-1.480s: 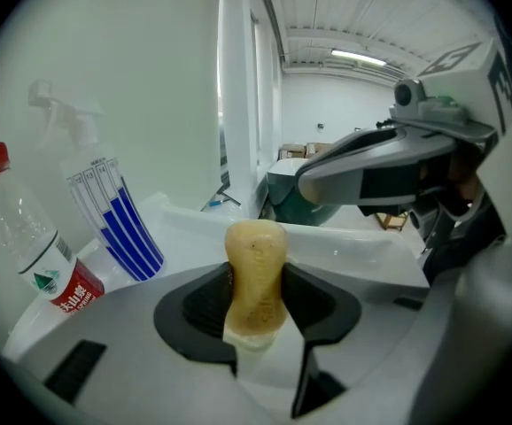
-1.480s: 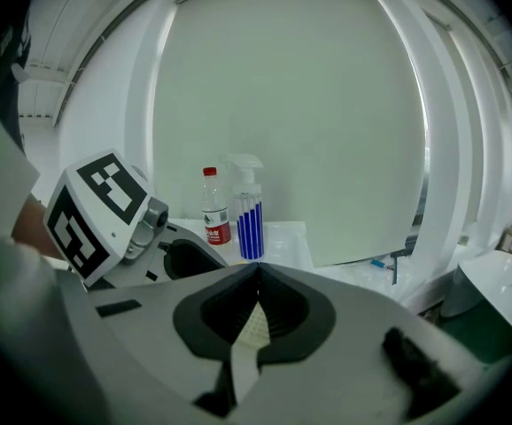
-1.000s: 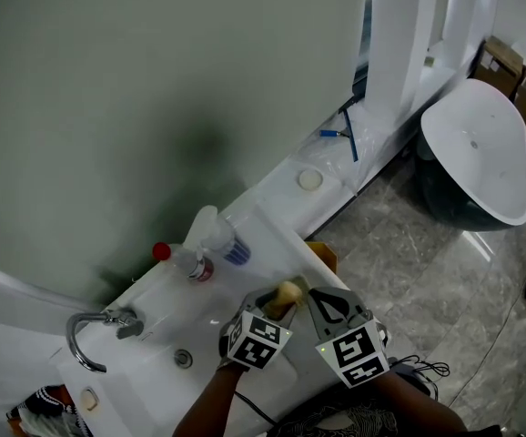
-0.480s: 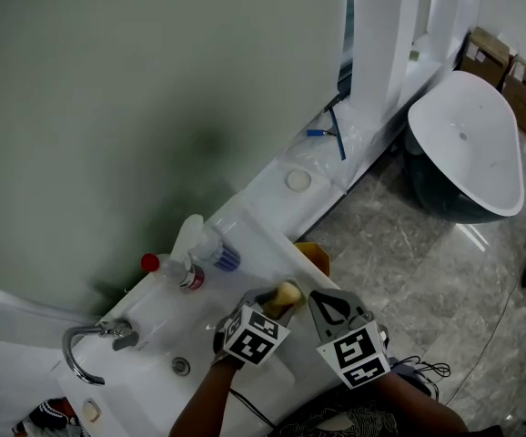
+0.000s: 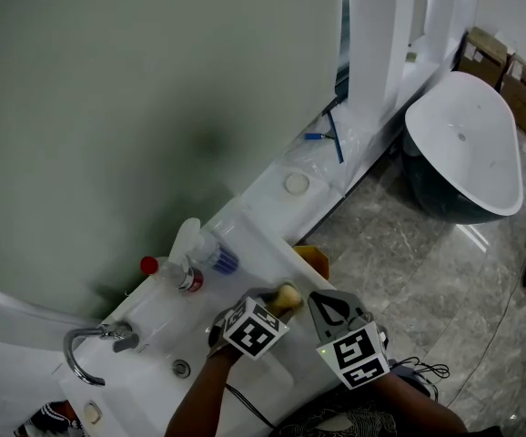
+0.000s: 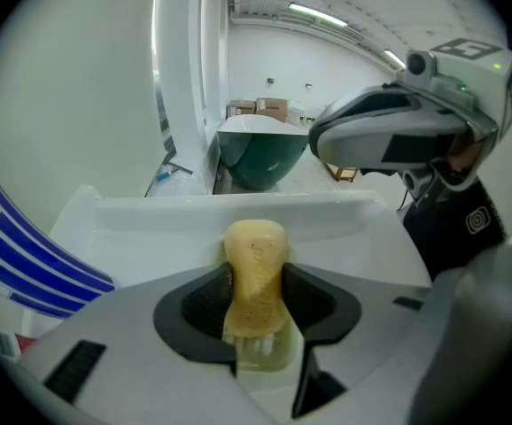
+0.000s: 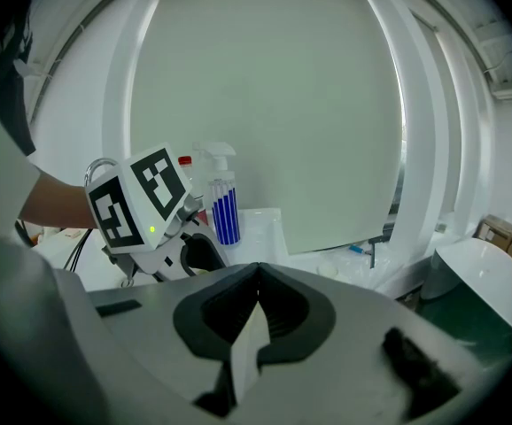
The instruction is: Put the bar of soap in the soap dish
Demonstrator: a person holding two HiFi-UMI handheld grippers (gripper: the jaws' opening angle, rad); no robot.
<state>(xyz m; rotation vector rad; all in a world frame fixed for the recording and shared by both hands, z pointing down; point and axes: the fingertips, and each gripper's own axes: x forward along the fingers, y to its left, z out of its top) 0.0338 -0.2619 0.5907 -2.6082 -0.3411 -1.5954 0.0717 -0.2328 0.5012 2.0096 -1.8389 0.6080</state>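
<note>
A pale yellow bar of soap [image 5: 288, 295] [image 6: 255, 253] stands on edge between the jaws of my left gripper [image 5: 278, 302] [image 6: 256, 282], which is shut on it. The gripper hovers over the right end of the white washbasin counter [image 5: 254, 235], above its flat white ledge [image 6: 238, 215]. My right gripper [image 5: 334, 309] [image 7: 256, 282] is just to the right of the left one, off the counter's front edge. Its jaws are shut with nothing in them. I cannot pick out a soap dish with certainty.
A spray bottle [image 5: 205, 247] [image 7: 223, 197] with blue stripes and a red-capped bottle [image 5: 168, 271] stand by the wall. A chrome tap [image 5: 88, 344] and the drain [image 5: 181, 368] lie left. A small round disc [image 5: 296, 183] sits on the far ledge. A bathtub [image 5: 463, 144] stands on the floor at right.
The left gripper's marker cube has turned and shifted slightly left with the soap still held. The head view has drifted a little. The right gripper has stayed put.
</note>
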